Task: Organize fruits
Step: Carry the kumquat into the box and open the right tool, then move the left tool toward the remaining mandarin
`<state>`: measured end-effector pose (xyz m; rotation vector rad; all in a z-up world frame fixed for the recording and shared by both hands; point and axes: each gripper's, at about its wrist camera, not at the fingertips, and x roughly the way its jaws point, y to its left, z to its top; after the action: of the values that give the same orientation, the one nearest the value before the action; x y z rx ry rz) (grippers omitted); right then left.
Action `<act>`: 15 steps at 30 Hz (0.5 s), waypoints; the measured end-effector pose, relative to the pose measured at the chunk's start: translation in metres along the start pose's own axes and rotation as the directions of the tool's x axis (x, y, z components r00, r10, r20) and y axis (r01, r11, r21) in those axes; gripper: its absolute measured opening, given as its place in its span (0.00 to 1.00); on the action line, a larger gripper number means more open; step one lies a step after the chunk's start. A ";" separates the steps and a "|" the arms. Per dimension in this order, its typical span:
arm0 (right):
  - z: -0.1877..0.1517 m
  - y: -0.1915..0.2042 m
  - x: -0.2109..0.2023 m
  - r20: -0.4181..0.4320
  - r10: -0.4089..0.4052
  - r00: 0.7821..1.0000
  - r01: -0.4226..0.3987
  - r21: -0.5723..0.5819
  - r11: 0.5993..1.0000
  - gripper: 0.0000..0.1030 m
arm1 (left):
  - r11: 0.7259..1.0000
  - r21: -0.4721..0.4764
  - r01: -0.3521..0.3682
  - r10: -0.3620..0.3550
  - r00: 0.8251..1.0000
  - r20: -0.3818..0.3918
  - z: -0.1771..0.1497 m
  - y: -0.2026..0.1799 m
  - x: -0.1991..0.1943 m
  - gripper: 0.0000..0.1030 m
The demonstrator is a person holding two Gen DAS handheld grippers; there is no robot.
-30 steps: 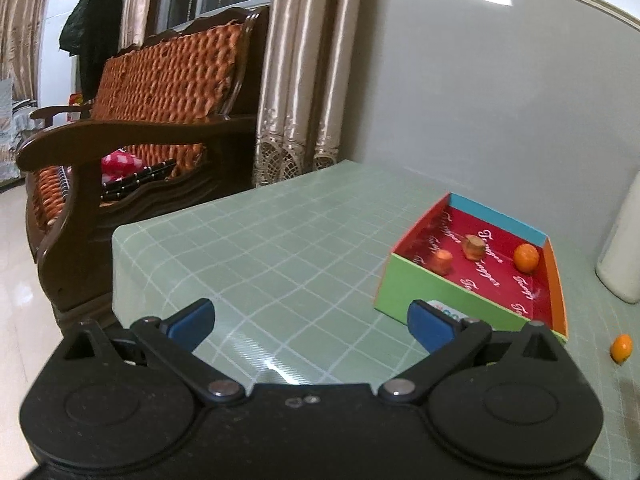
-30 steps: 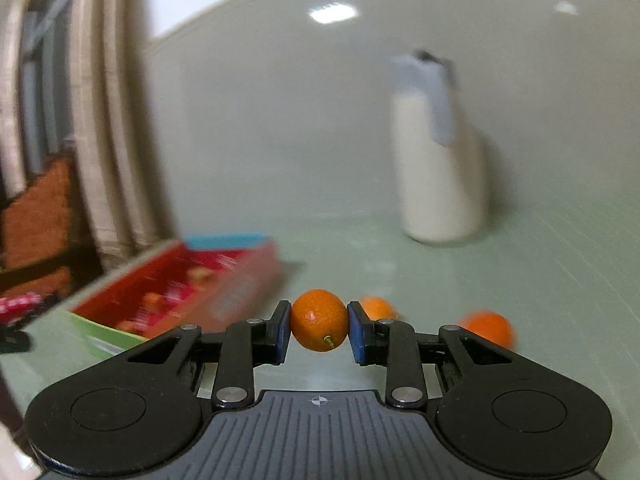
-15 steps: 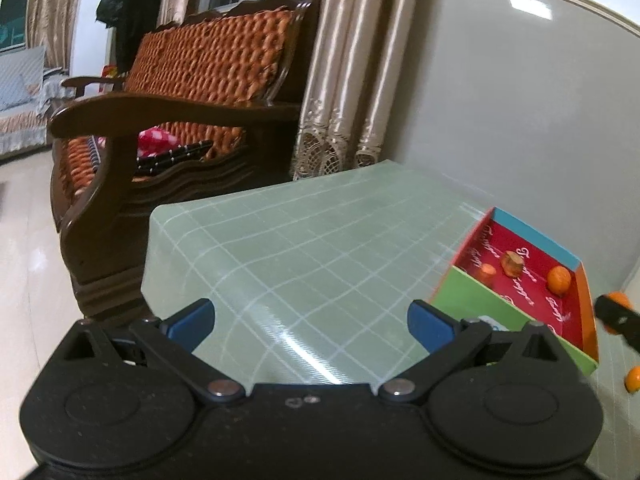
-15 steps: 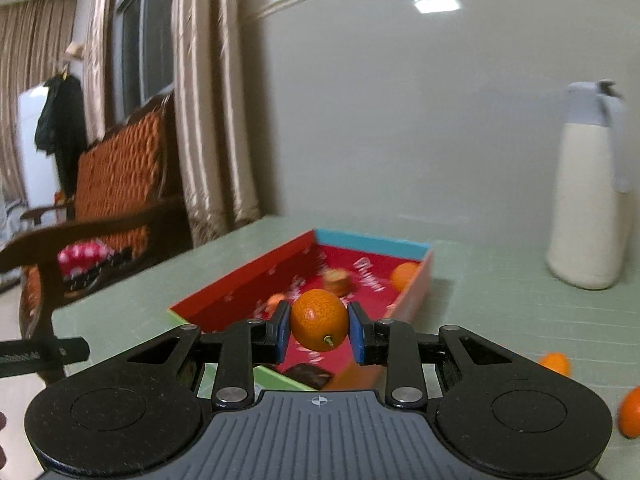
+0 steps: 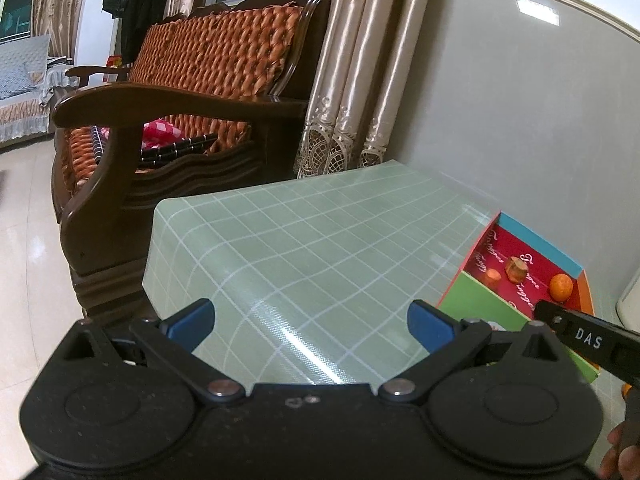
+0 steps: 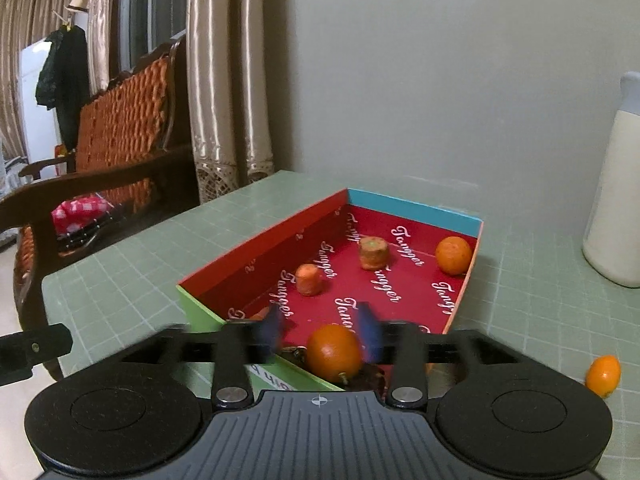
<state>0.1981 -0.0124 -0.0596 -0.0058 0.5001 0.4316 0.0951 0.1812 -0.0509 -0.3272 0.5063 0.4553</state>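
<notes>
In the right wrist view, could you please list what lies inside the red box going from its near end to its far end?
Orange fruit between the open fingers of the right claw → smaller carrot chunk → larger carrot chunk → second orange fruit by the far wall of the red box.

- Box: red inside with white script, blue end wall, green front.
- Fruits: orange.
- Surface: pale green, white grid.
- Jug: cream.
</notes>
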 end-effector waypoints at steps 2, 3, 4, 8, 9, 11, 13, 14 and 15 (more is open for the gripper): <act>-0.001 -0.001 -0.008 0.040 -0.018 0.999 0.017 0.010 1.000 0.93 | 1.000 -0.003 -0.002 0.002 1.000 0.001 0.000 0.000 0.000 0.94; 0.000 -0.001 -0.012 0.057 -0.011 0.998 0.010 0.004 1.000 0.93 | 1.000 -0.003 -0.002 0.002 1.000 0.001 -0.001 0.000 0.000 0.94; 0.001 0.000 -0.013 0.055 -0.012 0.998 0.013 -0.008 1.000 0.93 | 1.000 0.000 -0.002 0.002 1.000 0.001 -0.001 -0.001 0.000 0.94; 0.006 0.002 -0.022 0.064 -0.004 0.998 0.006 -0.031 0.999 0.93 | 1.000 0.008 -0.004 0.004 1.000 0.003 -0.002 -0.003 -0.001 0.94; 0.007 0.002 -0.024 0.068 -0.005 0.998 0.007 -0.034 0.999 0.93 | 1.000 0.012 -0.005 0.004 1.000 0.004 -0.002 -0.003 -0.001 0.94; 0.010 0.002 -0.032 0.078 -0.011 0.997 0.014 -0.041 0.999 0.93 | 1.000 0.022 -0.005 0.005 1.000 0.005 -0.002 -0.005 -0.001 0.94; 0.012 0.001 -0.040 0.086 -0.023 0.996 0.027 -0.050 0.998 0.93 | 0.999 0.032 -0.007 0.006 1.000 0.007 -0.003 -0.008 -0.001 0.94; 0.012 0.000 -0.045 0.093 -0.028 0.995 0.033 -0.054 0.998 0.93 | 0.999 0.038 -0.007 0.007 1.000 0.008 -0.003 -0.010 -0.001 0.94; 0.013 -0.002 -0.049 0.099 -0.035 0.994 0.041 -0.056 0.998 0.93 | 0.999 0.045 -0.007 0.007 1.000 0.008 -0.004 -0.012 -0.001 0.94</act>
<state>0.1659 -0.0326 -0.0258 -0.0500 0.3903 0.4072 0.0988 0.1693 -0.0515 -0.2806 0.5092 0.4515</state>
